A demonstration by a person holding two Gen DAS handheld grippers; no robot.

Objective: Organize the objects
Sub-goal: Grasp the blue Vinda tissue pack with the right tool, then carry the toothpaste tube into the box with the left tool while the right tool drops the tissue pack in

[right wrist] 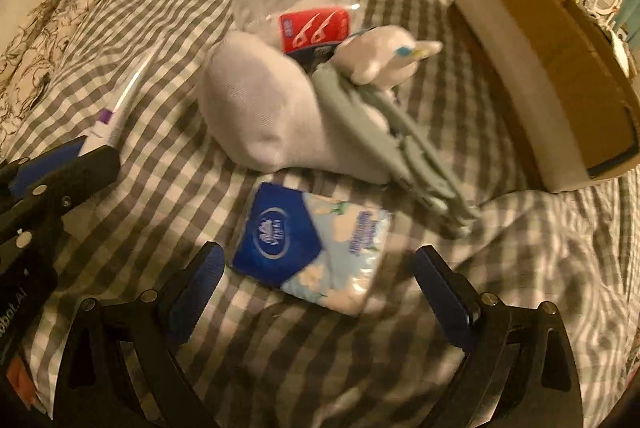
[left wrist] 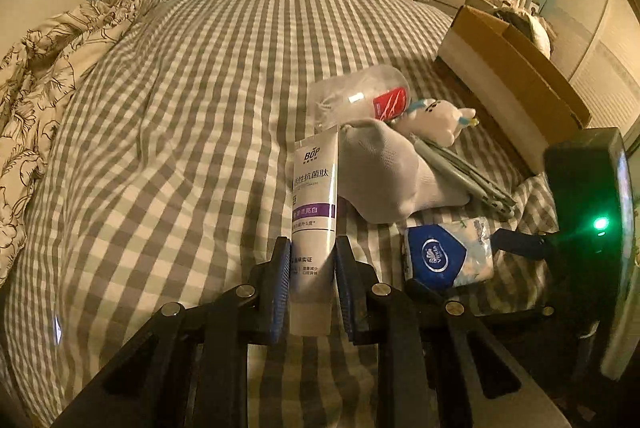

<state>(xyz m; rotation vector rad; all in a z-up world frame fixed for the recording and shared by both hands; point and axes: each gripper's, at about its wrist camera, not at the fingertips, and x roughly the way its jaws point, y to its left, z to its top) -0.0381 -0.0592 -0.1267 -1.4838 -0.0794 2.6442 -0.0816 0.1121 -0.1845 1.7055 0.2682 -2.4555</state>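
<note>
My left gripper is shut on a white toothpaste tube with a purple band, which points away from me over the checked bed. The tube also shows in the right wrist view. My right gripper is open, with a blue tissue pack lying on the bed between its fingers. Behind the pack lie a white sock, a grey folded stand, a small plush toy and a clear bag of floss picks.
An open cardboard box stands on the bed at the right. A floral quilt is bunched at the left. The checked sheet spreads wide to the left of the pile. Room furniture stands beyond the bed.
</note>
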